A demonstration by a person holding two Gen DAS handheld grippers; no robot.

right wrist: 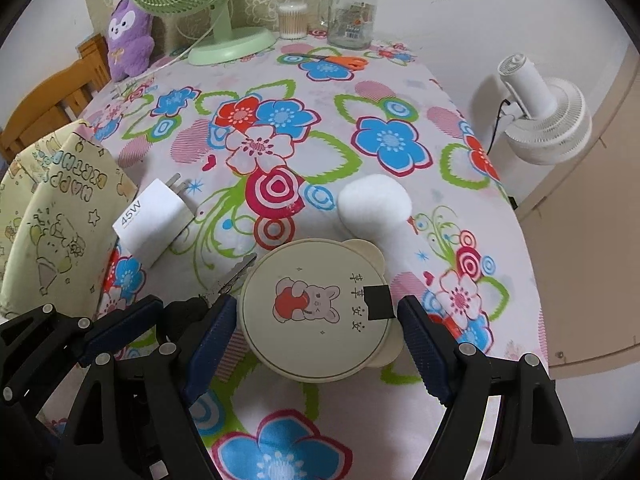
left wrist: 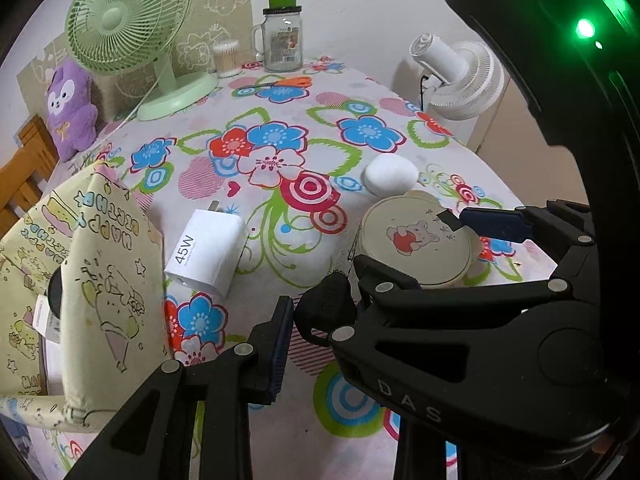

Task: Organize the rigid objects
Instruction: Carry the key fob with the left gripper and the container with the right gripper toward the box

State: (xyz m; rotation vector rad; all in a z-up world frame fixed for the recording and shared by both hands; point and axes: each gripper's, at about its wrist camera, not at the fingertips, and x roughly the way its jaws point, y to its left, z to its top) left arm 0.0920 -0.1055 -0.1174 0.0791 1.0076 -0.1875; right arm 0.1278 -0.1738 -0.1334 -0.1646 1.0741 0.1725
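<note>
Fingers (right wrist: 420,344) of the right gripper (right wrist: 316,312) stand spread wide, one on each side of the round tin (right wrist: 316,308), a cream box with a small mouse drawn on its lid. The tin sits on the flowered tablecloth (right wrist: 400,92), straight ahead of this claw at 12 o'clock and already inside the gap. The left pad is just beside the rim at 9 o'clock and the right pad just beside it at 3 o'clock. I cannot tell if either one touches.

The body of the tin is round, so it has no real long axis. Its two ears stick out at about 1 and 5 o'clock, on the side of the right pad. In my judgement, closing across the 9-to-3 line is what the next move needs, and the right pad must meet the rim between the ears and not on an ear.

The left gripper (left wrist: 320,312) is close to a black-headed key (right wrist: 236,276), which lies at 9 o'clock of the tin. One of its fingers is hidden behind the other claw, so I cannot tell if it pinches anything. The right hand is clearly the nearer one to the tin.

A white charger (right wrist: 152,220) lies at 10 o'clock, and the yellow fabric bin (right wrist: 52,216) is further out at 9 o'clock.
</note>
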